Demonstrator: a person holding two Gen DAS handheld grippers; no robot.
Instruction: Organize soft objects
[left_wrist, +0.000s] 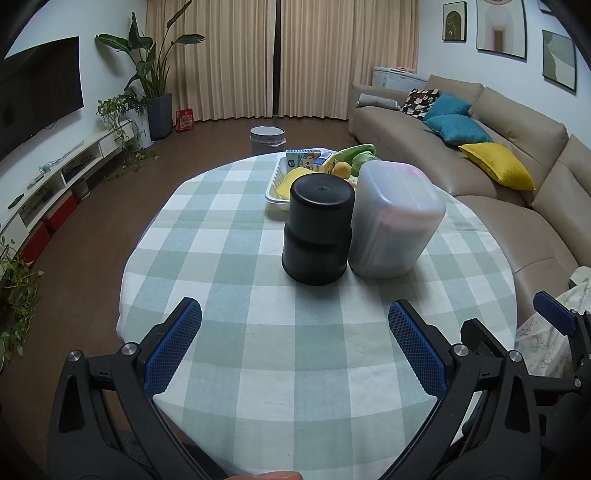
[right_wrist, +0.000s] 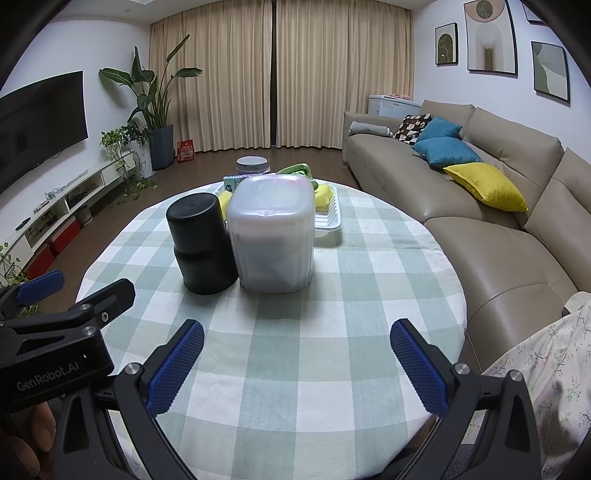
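A round table with a green checked cloth holds a black cylindrical container and a translucent plastic box standing side by side. Behind them a white tray carries soft toys: yellow, green and a carton-shaped one. In the right wrist view the black container, the box and the tray show too. My left gripper is open and empty over the near table edge. My right gripper is open and empty, just right of the left one.
A beige sofa with blue and yellow cushions runs along the right. A bin stands on the floor beyond the table. A TV unit and plants line the left wall.
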